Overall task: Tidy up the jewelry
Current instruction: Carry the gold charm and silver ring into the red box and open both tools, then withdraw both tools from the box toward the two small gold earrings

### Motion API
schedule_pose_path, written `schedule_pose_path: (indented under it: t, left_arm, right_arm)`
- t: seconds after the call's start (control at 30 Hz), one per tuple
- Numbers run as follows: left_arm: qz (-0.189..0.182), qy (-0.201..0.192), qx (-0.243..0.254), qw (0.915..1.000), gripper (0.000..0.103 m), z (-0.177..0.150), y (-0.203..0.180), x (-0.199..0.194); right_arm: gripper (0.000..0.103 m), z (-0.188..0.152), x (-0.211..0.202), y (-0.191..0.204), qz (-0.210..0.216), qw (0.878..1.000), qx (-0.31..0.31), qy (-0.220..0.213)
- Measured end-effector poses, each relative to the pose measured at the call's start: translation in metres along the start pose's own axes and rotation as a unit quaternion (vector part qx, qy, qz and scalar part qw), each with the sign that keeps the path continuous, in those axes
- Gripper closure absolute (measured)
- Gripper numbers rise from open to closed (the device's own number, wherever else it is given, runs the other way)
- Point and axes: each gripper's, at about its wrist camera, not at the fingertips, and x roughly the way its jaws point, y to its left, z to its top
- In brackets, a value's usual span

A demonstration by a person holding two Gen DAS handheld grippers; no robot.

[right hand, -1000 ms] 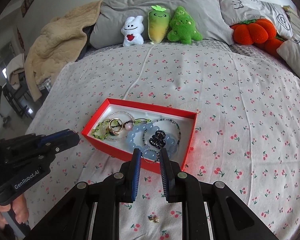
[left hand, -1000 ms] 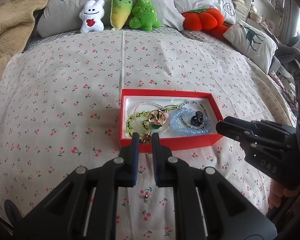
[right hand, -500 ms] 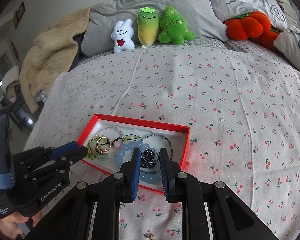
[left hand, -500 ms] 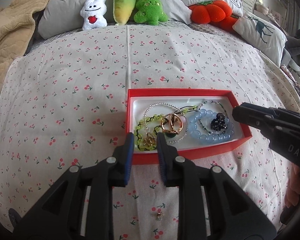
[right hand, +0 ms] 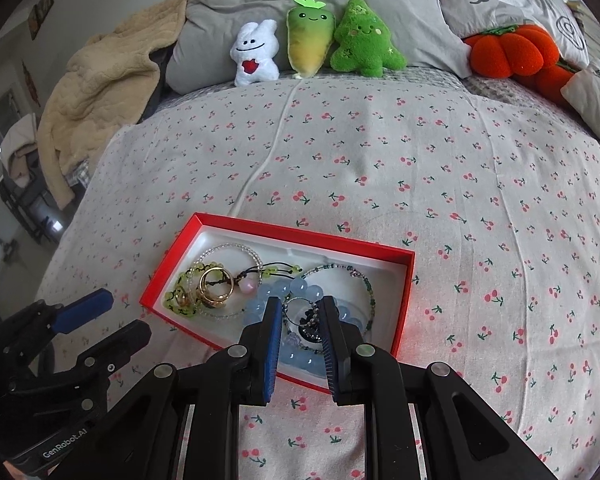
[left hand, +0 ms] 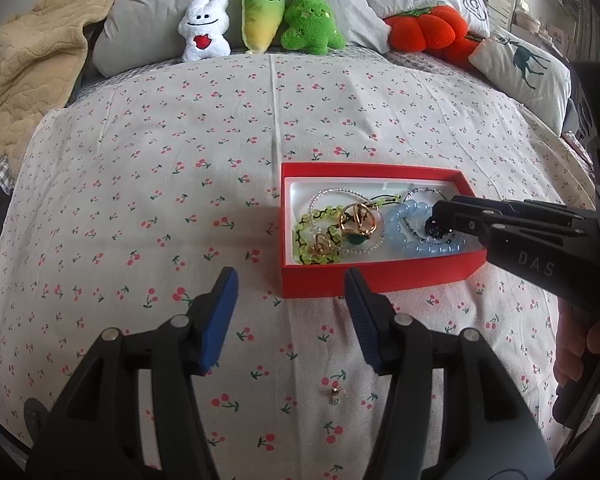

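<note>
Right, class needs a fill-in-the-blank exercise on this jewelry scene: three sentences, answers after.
1. The jewelry lies in a ____ box with a white lining.
2. The big round beads of the bracelet are pale ____.
3. One small earring still lies outside the box, on the ____-print bedspread.

Answers: red; blue; cherry

Two matte black handheld grippers, each with angular fingers, round silver screws and ribbed blue pads. The left gripper reads "GenRobot.AI" in white; the right gripper reads "DAS".
</note>
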Motion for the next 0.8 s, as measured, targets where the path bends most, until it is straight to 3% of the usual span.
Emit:
schedule_pose_path:
  t: [0.2, 0.23, 0.33, 0.5, 0.8]
  left_arm:
    - [0.008, 0.011, 0.010, 0.9999, 0.029, -0.007, -0.003, -0.007]
    - [0.009, 0.013, 0.012, 0.9998, 0.028, -0.009, -0.004, -0.008]
    - [0.012, 0.018, 0.018, 0.9996, 0.026, -0.013, -0.006, -0.014]
    - [0.013, 0.019, 0.023, 0.9995, 0.021, -0.023, -0.009, -0.027]
    - [-0.011, 0.043, 0.024, 0.9987, 0.016, -0.049, -0.013, -0.038]
  right_arm:
    - [0.078, -0.004, -0.011, -0.004, 0.015, 1.000, 0.004, 0.001]
    - [0.073, -0.006, -0.014, -0.004, 0.016, 1.000, 0.005, -0.001]
    - [0.040, -0.010, -0.024, -0.005, 0.018, 1.000, 0.001, -0.013]
    - [0.039, -0.018, -0.037, -0.007, 0.011, 1.000, -0.004, -0.016]
    - [0.025, -0.051, -0.055, -0.017, 0.001, 1.000, 0.005, 0.012]
